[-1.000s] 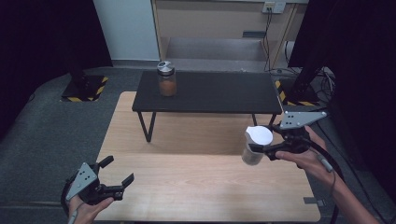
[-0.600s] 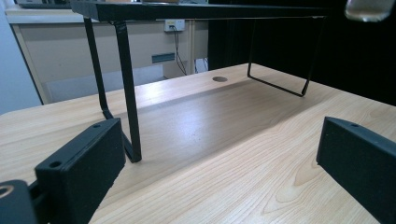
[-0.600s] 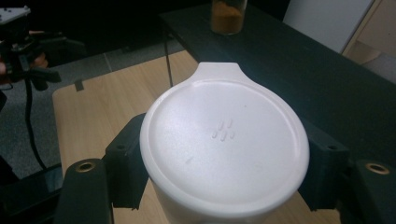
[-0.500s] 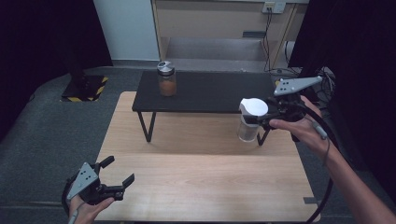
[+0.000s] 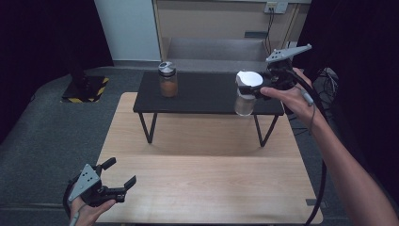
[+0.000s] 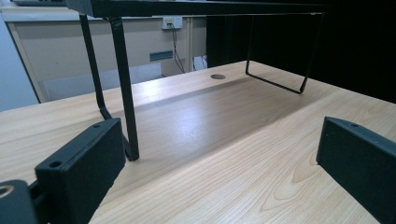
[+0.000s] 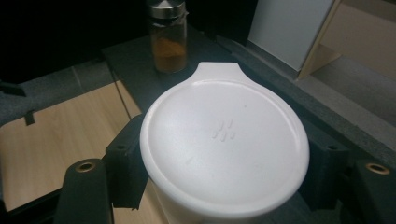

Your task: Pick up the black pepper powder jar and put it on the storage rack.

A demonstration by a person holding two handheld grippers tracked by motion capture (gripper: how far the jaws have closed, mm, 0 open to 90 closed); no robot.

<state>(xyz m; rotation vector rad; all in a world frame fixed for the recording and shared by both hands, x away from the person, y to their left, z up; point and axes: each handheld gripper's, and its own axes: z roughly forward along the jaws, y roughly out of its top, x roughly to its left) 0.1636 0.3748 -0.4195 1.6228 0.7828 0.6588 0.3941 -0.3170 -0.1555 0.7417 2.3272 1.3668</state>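
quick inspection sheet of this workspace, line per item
surface: light wooden table with a low black shelf standing on its far half
job's things: white-lidded clear jar held in the air over the shelf's right end; spice jar with metal cap upright on the shelf's left part
clutter: nothing seen
grippers: right gripper shut on the jar under its lid; left gripper open, at the table's near left corner
cables: black cable trailing from the right gripper along the forearm
surroundings: grey carpet floor, beige cabinet, black drapes
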